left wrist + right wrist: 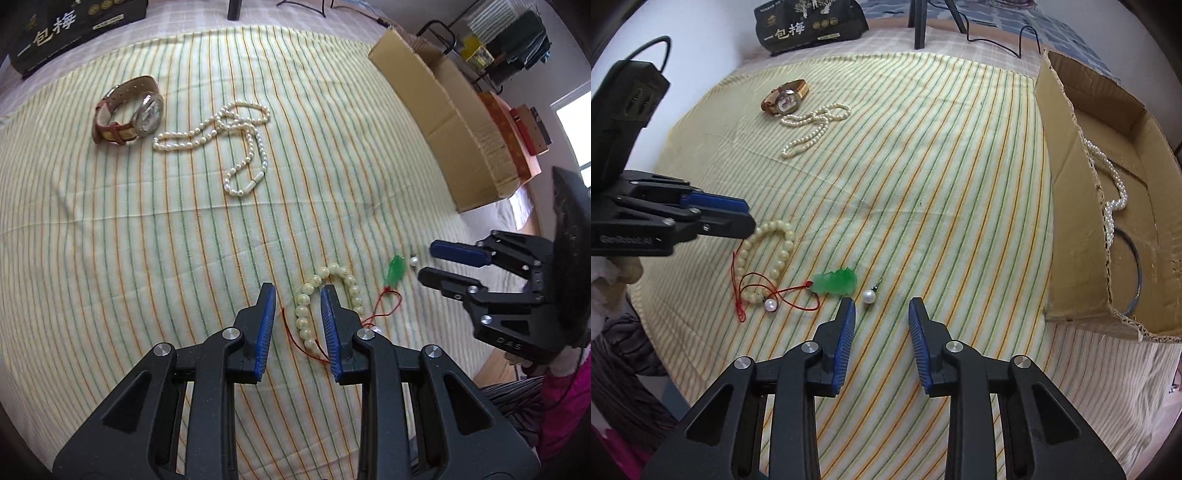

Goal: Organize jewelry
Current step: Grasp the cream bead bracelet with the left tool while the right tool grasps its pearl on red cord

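Observation:
A cream bead bracelet [314, 286] [775, 251] lies on the striped cloth, tangled with a red cord that carries a green pendant [396, 272] [836, 283]. Two pearl earrings lie by it, one [868, 296] [413, 261] beside the pendant and one [770, 304] inside the cord loop. My left gripper [298, 293] [748, 216] is open, its jaws astride one side of the bracelet. My right gripper [881, 308] [424, 260] is open and empty, just short of the loose pearl earring.
A brown-strapped watch [129, 112] [786, 96] and a pearl necklace [236, 144] [812, 123] lie farther away. An open cardboard box [1071, 184] [443, 122] on the right holds another pearl strand [1113, 199] and a thin bangle. A dark packet [809, 22] lies at the back.

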Available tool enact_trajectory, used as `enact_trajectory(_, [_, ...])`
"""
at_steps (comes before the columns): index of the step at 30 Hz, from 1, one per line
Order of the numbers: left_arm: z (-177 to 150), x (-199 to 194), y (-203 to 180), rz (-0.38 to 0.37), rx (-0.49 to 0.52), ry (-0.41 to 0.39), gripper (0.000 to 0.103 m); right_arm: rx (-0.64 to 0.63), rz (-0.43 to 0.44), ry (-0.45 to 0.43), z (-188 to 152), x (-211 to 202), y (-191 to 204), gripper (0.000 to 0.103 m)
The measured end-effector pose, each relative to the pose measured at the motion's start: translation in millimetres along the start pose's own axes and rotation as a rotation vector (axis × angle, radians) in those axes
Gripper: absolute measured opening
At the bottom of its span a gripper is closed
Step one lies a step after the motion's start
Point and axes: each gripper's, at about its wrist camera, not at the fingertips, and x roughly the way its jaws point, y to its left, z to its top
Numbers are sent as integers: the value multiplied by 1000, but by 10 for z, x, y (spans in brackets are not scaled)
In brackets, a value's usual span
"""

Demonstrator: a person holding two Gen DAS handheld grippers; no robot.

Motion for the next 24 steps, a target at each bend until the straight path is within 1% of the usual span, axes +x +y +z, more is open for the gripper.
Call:
enact_trajectory(4, [21, 80, -11, 19, 11, 11, 25, -17, -7, -3, -4, -5, 22, 28])
enact_trajectory(9, [17, 123, -67, 51, 45, 8, 25, -55, -37, 3, -19, 16, 84, 23])
enact_trajectory(15, [4, 197, -209, 109, 103, 1, 25, -84, -60, 0, 4, 30, 153, 22])
enact_trajectory(18, [-12, 235, -298, 143, 134, -6, 24, -108, -83, 4, 25, 76, 208, 18])
enact_trajectory(22, [-28, 272, -407, 171, 159, -14, 21, -139, -106, 5, 37, 121, 280, 13])
enact_trajectory(24, [-42, 274, -445, 179, 160, -19, 14, -148, -116, 8, 41, 136, 292, 11])
